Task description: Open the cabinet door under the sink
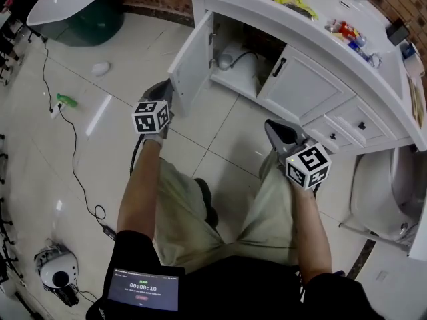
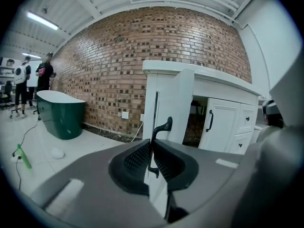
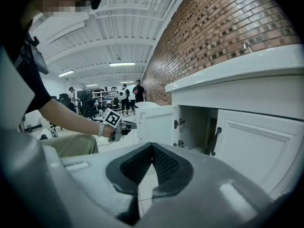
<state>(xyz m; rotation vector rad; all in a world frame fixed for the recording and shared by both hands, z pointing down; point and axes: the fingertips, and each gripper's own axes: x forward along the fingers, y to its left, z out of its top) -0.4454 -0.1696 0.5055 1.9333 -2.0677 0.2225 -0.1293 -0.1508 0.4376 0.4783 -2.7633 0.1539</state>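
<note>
Door (image 1: 192,62) under the sink is standing wide open at the left end of the cabinet (image 1: 313,122). It is swinging out over the floor, away from the dark hole behind it. So the job is looking done, or very nearly done. Maybe only letting go is left.

The left gripper (image 1: 162,92) is sitting right at the free edge of the door. In the left gripper view its jaws are pressing together on the black handle (image 2: 161,127). The top of the handle is poking up above the jaws and its bottom hook is showing just below them. The right gripper (image 1: 277,131) is hanging near the person's knee, well apart from the cabinet. In the right gripper view its jaws are pressing together with nothing between them.

The second door (image 1: 300,89), just beside the open one, is sitting shut.

Some things are hard to see. The head view is not showing the handle at all, because the door is turning its front away. The sink bowl is not showing in any view, only the white top (image 1: 313,29). Inside the cabinet a hose (image 1: 237,57) is showing, but the back is too dark to make out. The right end of the cabinet is getting cut off at the picture's edge.
</note>
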